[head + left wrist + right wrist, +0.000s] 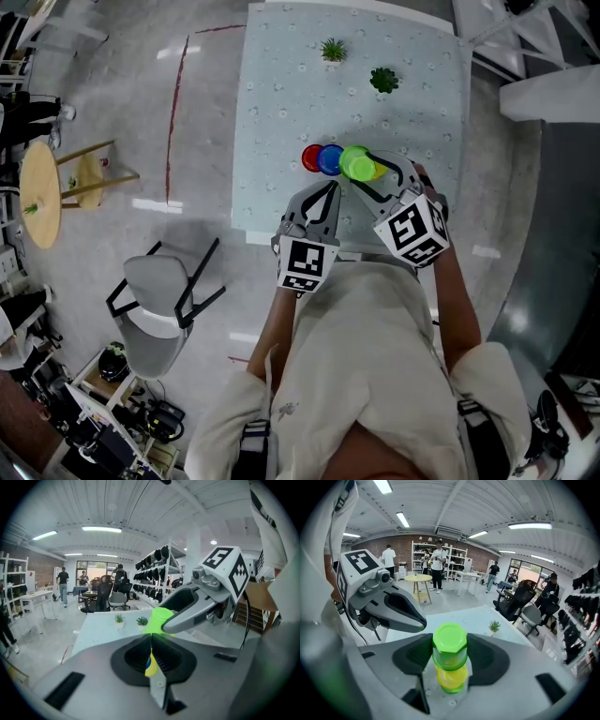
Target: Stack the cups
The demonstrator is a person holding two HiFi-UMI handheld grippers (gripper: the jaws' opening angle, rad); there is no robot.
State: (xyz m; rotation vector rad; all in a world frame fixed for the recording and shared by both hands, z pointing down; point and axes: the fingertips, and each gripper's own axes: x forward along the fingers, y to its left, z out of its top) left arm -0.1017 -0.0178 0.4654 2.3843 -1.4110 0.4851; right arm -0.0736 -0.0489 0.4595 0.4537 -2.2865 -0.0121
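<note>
We see the table [281, 112] under a pale cloth dotted with small flowers. Two little potted plants, spiky [332, 49] and rounder [383, 80], stand towards its far end, well apart from the cups. Off the table on the glossy grey floor are a grey chair [159, 305] with a black frame and a round wooden stool [39, 195]. A red cup [311, 157] and a blue cup [330, 159] sit touching near the table's near edge. Just beside them on the right is the green cup [354, 161]. The right gripper [361, 169] is clamped on it, with a dark pad pressed to each side. The cup is upside down, its flat base eight-sided and shiny like moulded plastic. It sits over a yellow cup [451, 676], whose translucent wall shows below it. A further green edge lies under the yellow, and we cannot tell what it belongs to. The left gripper [330, 187] has its jaws drawn together on nothing. Its tips stop just short of the blue cup, and only a sliver of yellow and blue shows through the slit between them. In the left gripper view, the right gripper's smooth grey jaw crosses in front of the green cup and hides its lower part. In the right gripper view, the left gripper fills the left side and blocks part of the table. Both grippers are rounded grey shells with dark ribbed pads.
</note>
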